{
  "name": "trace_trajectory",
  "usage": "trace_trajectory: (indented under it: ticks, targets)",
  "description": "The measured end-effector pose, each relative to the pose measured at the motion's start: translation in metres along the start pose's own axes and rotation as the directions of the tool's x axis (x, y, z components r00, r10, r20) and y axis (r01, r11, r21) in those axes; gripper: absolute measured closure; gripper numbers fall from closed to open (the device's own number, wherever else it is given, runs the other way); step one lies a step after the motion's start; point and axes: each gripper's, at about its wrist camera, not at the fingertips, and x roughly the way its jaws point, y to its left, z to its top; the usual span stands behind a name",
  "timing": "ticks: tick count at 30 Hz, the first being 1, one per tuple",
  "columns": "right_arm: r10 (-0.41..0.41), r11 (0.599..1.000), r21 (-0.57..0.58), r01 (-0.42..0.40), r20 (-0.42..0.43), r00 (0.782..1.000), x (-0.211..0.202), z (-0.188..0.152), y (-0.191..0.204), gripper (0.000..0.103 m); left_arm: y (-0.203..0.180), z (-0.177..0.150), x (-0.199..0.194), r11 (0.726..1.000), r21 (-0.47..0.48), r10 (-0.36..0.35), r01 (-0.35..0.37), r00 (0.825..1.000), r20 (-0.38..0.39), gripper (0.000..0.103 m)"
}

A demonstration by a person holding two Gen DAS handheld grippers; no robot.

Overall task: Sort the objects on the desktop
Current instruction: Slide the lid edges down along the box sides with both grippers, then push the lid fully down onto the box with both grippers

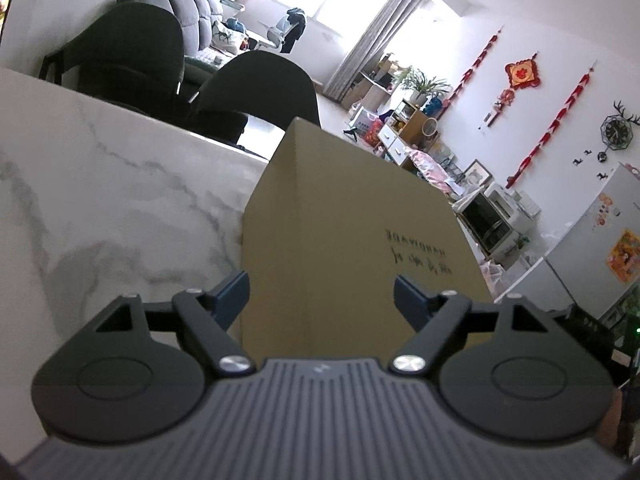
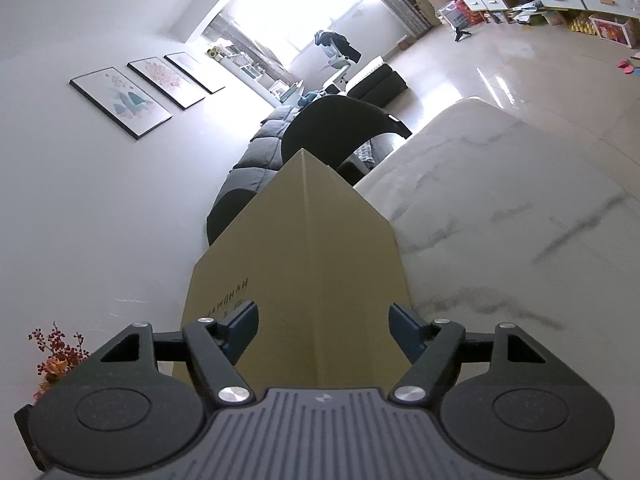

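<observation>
A tall brown cardboard box (image 1: 352,208) with dark print on one face stands on the white marble table (image 1: 120,200). In the left wrist view, one upright corner edge of the box runs between the fingers of my left gripper (image 1: 320,284). The jaws stand wide and the blue pads (image 1: 234,294) do not visibly press on the cardboard. In the right wrist view the same box (image 2: 304,240) fills the middle, its corner edge between the fingers of my right gripper (image 2: 322,312). That gripper is also spread wide, its pads (image 2: 244,326) beside the box faces without clamping them.
Two dark chairs (image 1: 132,52) (image 1: 260,84) stand at the table's far edge, with a grey sofa (image 2: 256,148) behind. A counter oven (image 1: 492,216) and a fridge (image 1: 600,240) lie to the right. Marble tabletop (image 2: 500,220) stretches right of the box.
</observation>
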Motion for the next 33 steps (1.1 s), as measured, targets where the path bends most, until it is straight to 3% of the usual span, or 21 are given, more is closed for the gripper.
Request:
trace_trajectory:
  ticks: [16, 28, 33]
  targets:
    - [0.001, 0.998, 0.07, -0.002, 0.01, 1.0, -0.036, -0.041, -0.019, 0.027, 0.019, -0.042, -0.008, 0.996, -0.074, -0.051, 0.046, 0.996, -0.067, 0.023]
    - [0.041, 0.992, 0.121, -0.036, -0.037, 0.999, -0.036, -0.059, -0.028, 0.027, 0.028, -0.064, -0.005, 0.973, -0.187, -0.153, 0.137, 0.985, -0.076, 0.025]
    - [0.077, 0.993, 0.097, -0.071, -0.061, 0.995, -0.037, -0.063, -0.02, 0.037, 0.027, -0.067, -0.005, 0.964, -0.204, -0.185, 0.168, 0.98, -0.069, 0.031]
